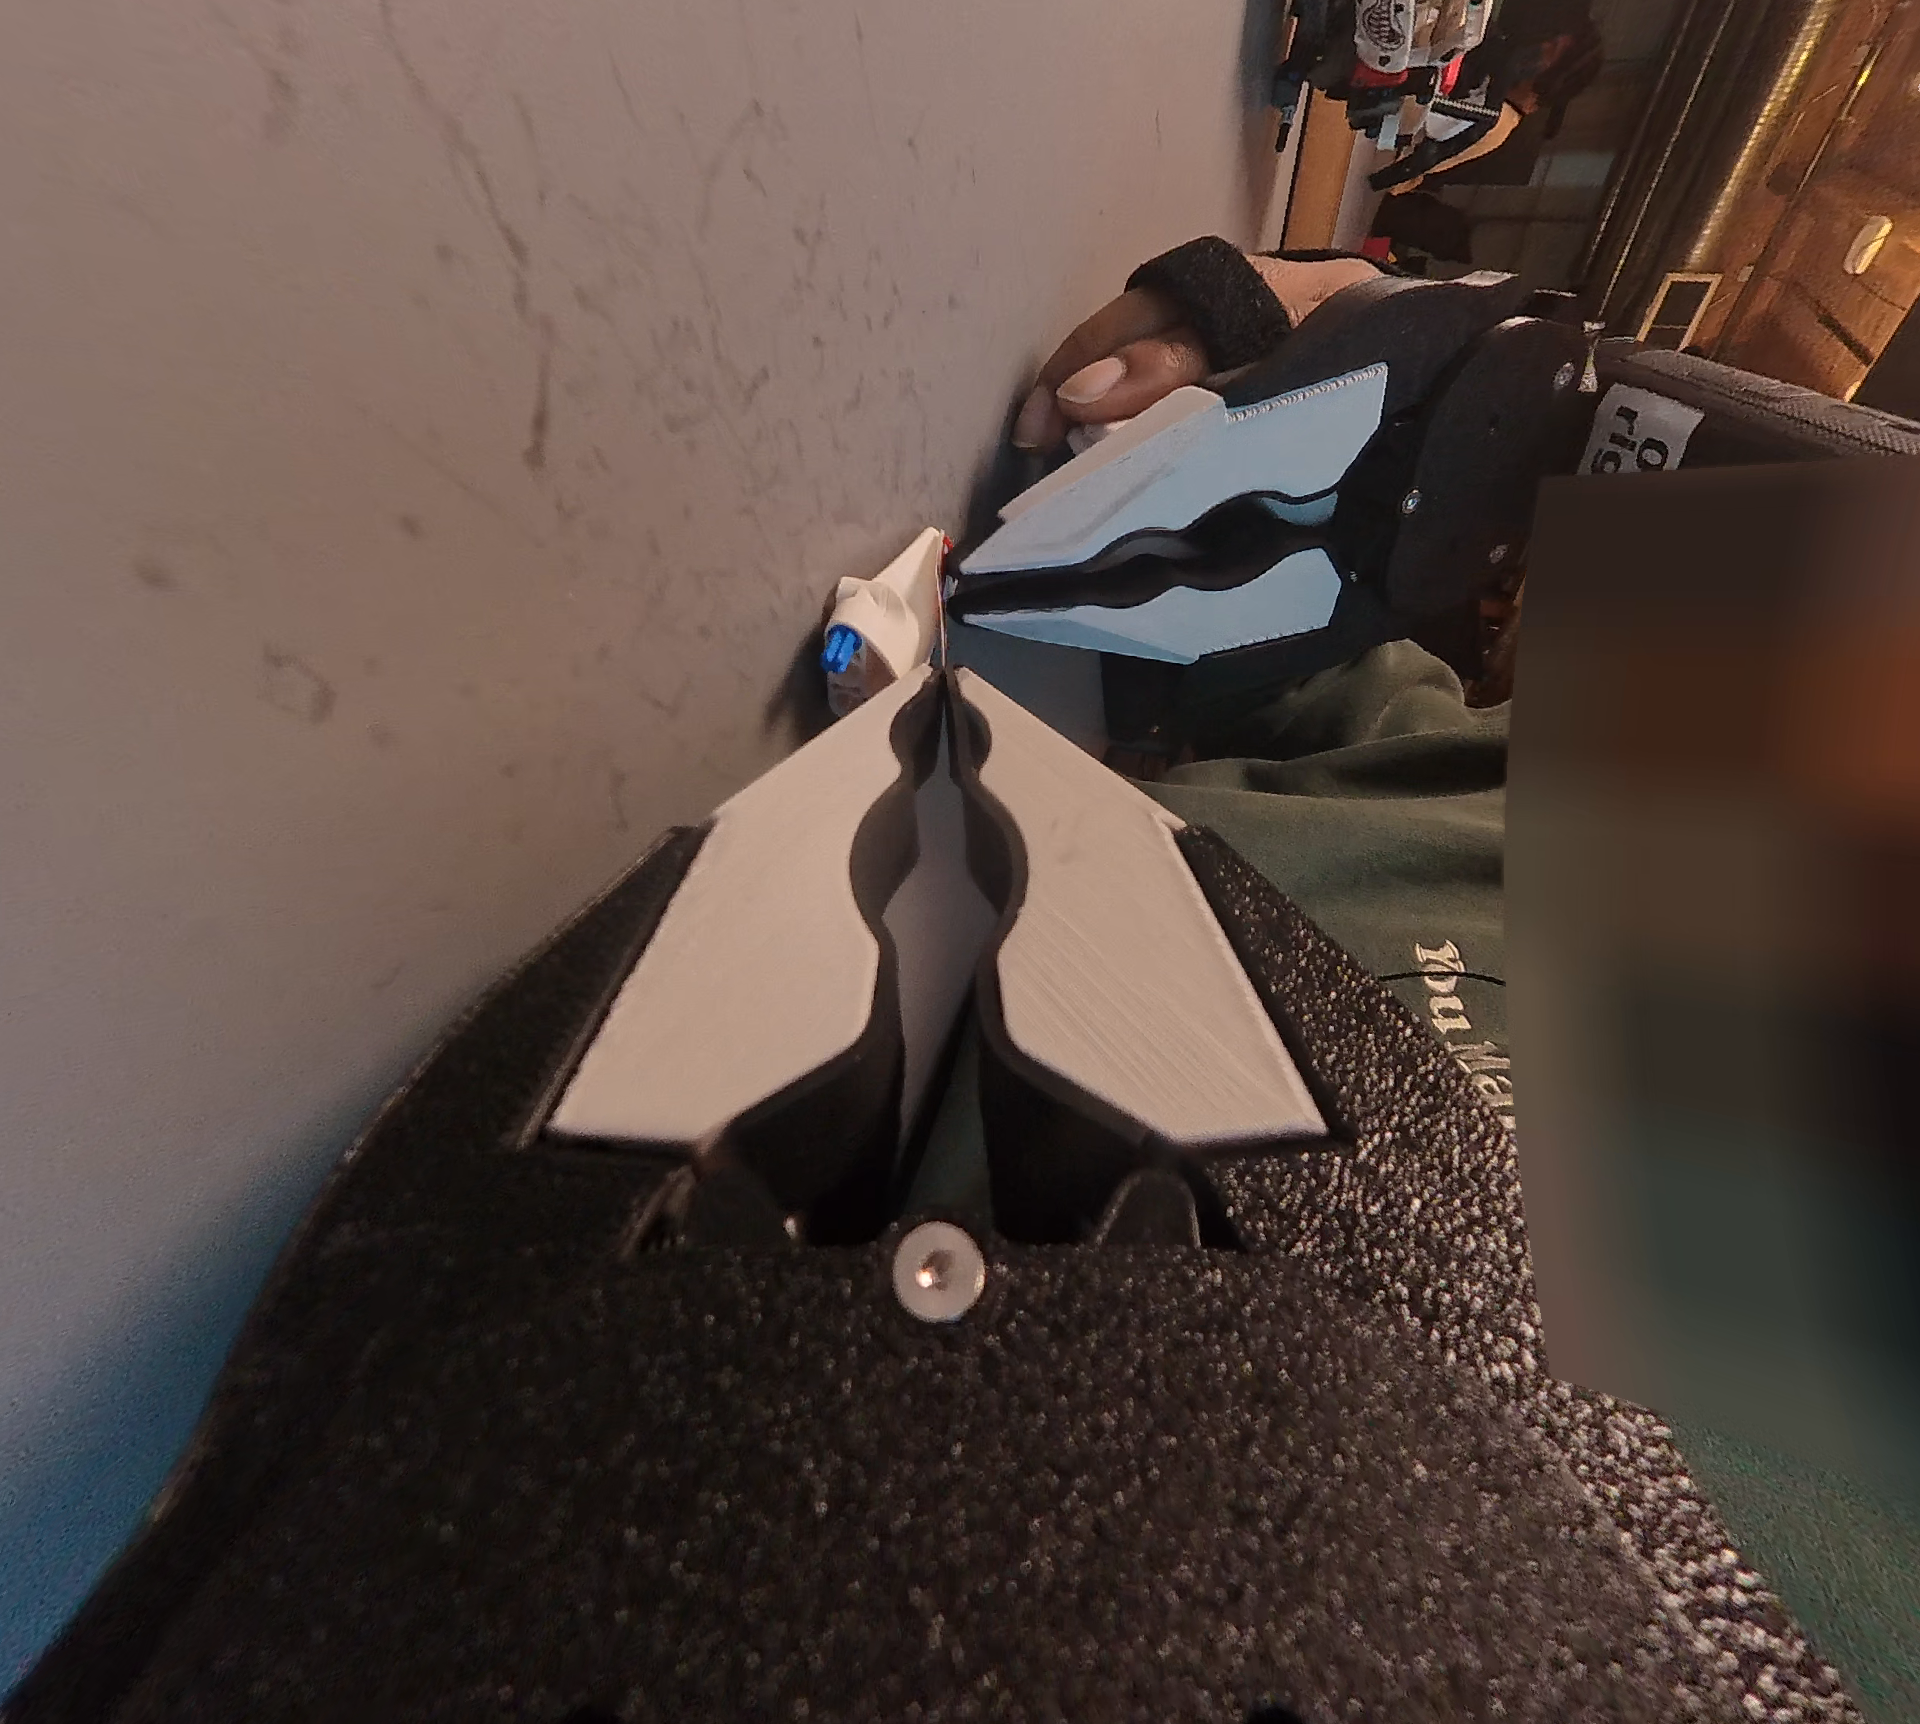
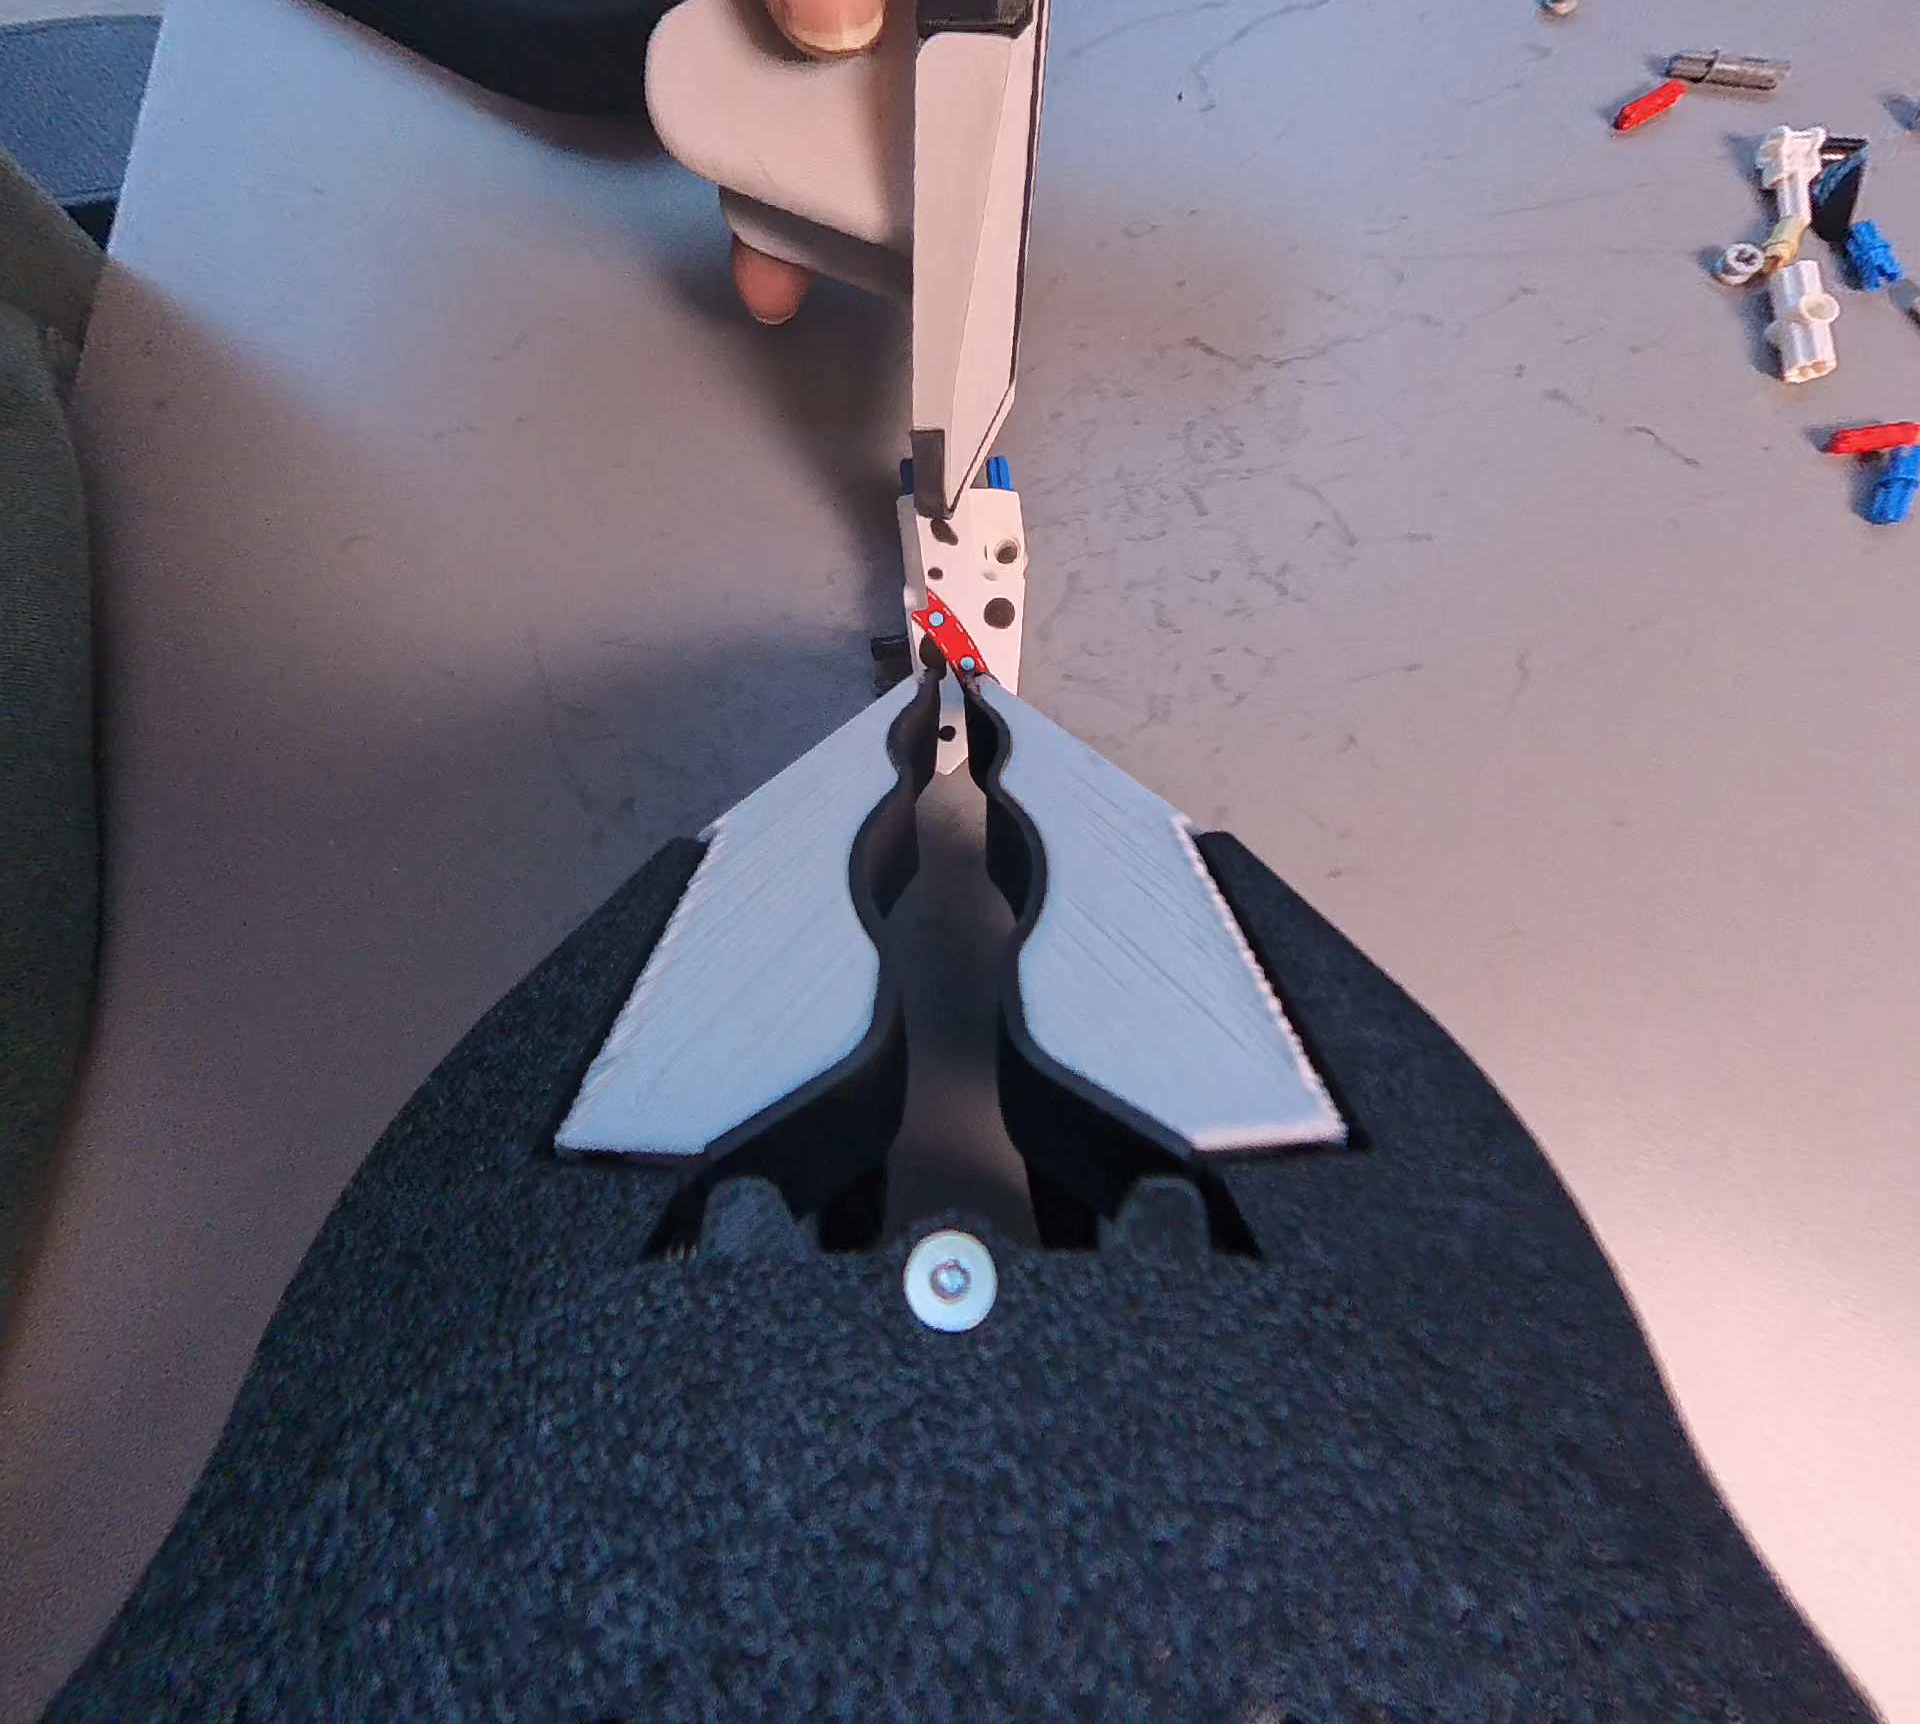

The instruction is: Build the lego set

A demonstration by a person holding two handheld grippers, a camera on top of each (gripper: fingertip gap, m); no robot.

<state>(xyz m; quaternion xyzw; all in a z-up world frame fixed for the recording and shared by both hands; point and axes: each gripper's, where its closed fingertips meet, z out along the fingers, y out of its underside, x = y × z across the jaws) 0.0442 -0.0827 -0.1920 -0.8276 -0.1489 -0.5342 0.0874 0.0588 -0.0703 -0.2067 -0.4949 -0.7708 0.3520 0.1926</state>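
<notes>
Fingers of the left gripper [image 1: 948,682] are closed on the upper end of the white panel piece [image 2: 971,568]; fingers of the right gripper [image 2: 948,687] are pinched nearly closed on its lower, red-decorated tip. The piece is suspended between both grippers above the worktop [image 2: 1299,635], near its front edge. Blue pins [image 2: 1000,469] protrude at the top end. Maintain firm left-hand support, keep both grips aligned with the piece axis, and apply pressure squarely to avoid twisting. Loose parts [image 2: 1803,251] lie toward the right edge. Writing appears on a gripper label [image 1: 1652,440] and a green garment [image 1: 1351,791]; it is not transcribed.
</notes>
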